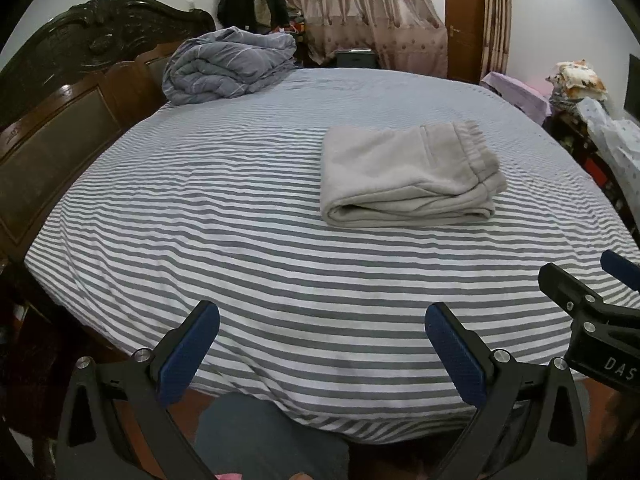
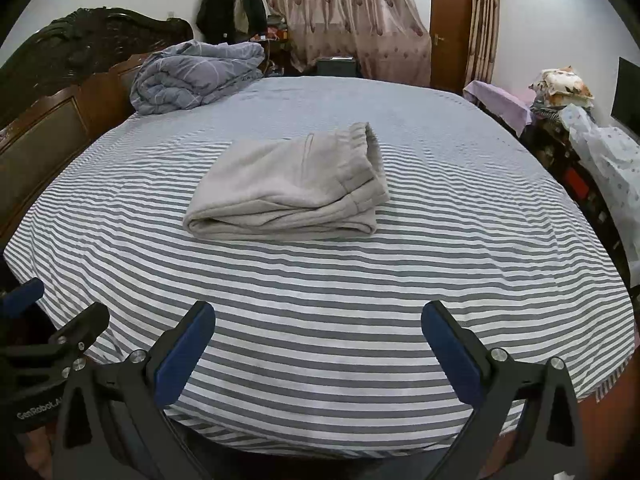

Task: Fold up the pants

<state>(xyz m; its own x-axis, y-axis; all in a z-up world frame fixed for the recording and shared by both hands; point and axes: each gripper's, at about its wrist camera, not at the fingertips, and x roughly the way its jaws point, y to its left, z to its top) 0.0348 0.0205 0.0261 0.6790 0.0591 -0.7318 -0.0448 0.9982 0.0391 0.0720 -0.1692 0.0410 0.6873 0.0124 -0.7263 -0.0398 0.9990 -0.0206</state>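
Both grippers, left and right, spread wide, empty, over bed. Pants folded, at 12 o'clock.

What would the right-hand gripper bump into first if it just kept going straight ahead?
Probably the striped bedsheet: the right gripper, fingers open and empty, points slightly down across the bed. If it skimmed above the sheet, the folded grey pants lie next, a little left of its line. Depth is hard to judge.
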